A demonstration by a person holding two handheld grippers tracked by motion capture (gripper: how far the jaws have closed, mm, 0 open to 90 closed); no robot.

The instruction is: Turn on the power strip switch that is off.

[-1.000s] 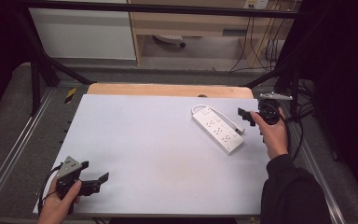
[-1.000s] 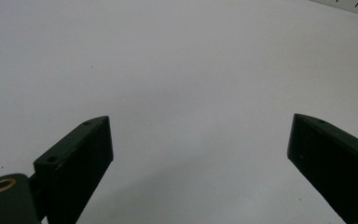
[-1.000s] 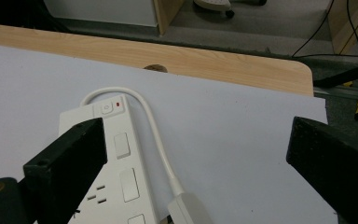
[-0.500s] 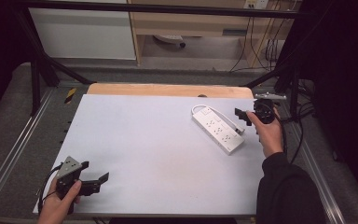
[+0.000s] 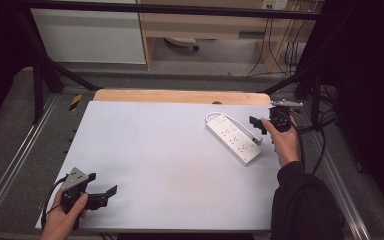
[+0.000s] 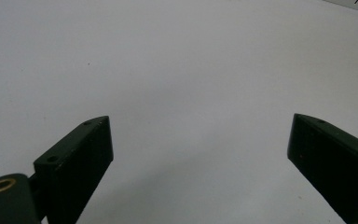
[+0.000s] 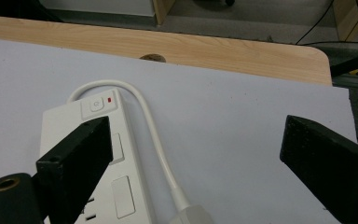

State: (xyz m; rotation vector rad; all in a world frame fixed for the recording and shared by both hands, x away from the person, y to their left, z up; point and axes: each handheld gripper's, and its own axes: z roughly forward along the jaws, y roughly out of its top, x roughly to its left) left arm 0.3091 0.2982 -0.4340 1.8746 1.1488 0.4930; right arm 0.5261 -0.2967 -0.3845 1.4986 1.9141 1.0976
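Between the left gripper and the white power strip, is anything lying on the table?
No. In the high view the stretch of white table between the left gripper and the power strip is bare. The left gripper view shows the same bare surface ahead of its open jaws.

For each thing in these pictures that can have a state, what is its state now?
Power strip: lying flat on the table, nothing plugged into the sockets in view, not held.
Power strip cord: curved in a loop beside the strip, lying loose.
Left gripper: open, holding nothing, low over the table.
Right gripper: open, holding nothing, next to the power strip.
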